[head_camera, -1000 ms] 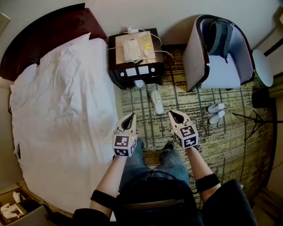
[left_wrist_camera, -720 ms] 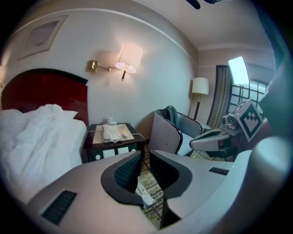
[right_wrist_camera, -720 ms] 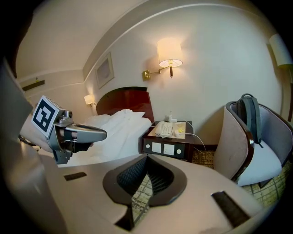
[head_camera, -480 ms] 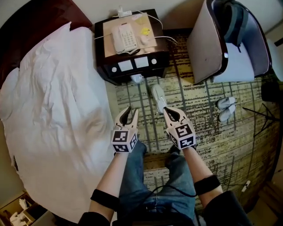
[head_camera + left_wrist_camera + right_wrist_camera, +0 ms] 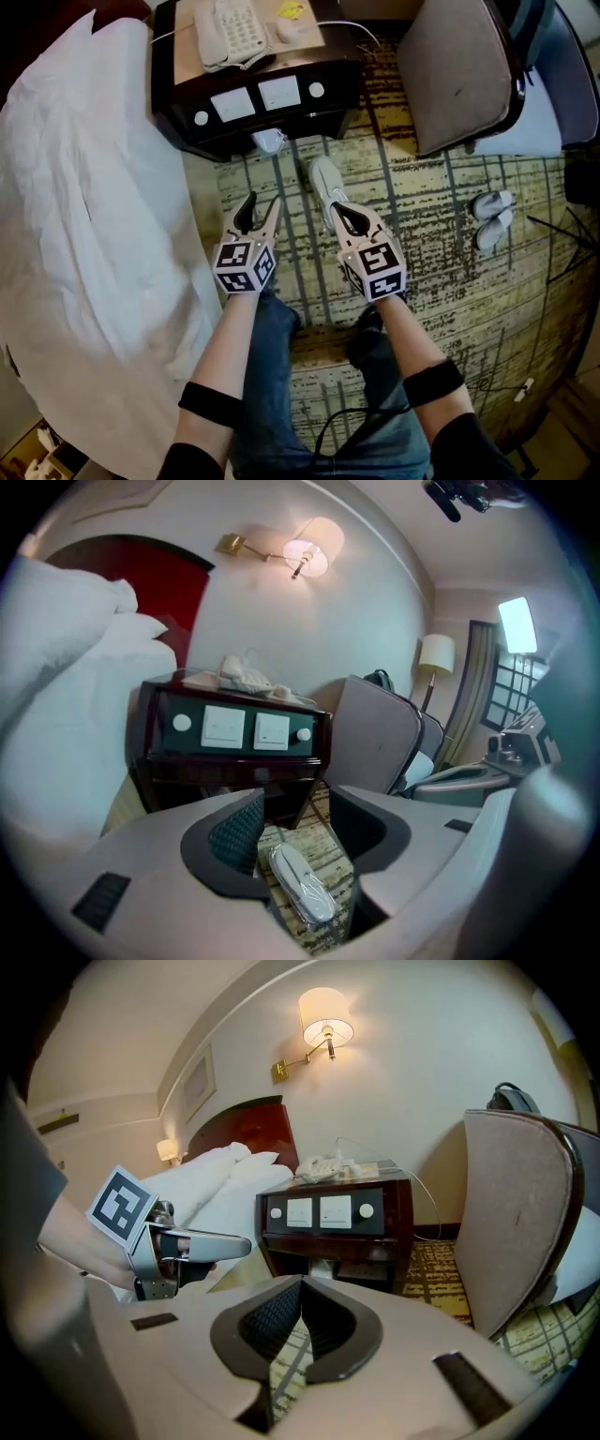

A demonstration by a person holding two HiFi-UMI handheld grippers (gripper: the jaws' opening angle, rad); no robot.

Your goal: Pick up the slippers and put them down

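The left tool (image 5: 261, 204) has just been spreading its jaws and pinches nothing. Through the gap its own view frames a single white fabric slipper (image 5: 300, 888), ahead and lower. The right tool (image 5: 336, 211) is pressed together, empty, its tip over that slipper's near end. The slipper lies on the yellow patterned carpet (image 5: 422, 244), at the edge by the dark wooden nightstand (image 5: 253, 103). Its long axis runs from nightstand toward the person, roughly in line with both tools. Another white pair of slippers (image 5: 492, 217) lies well apart to the right.

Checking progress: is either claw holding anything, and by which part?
Nothing is held. The left claw has just been opening its jaws, nothing between them; the right claw is shut, empty. The slipper lies ungripped.
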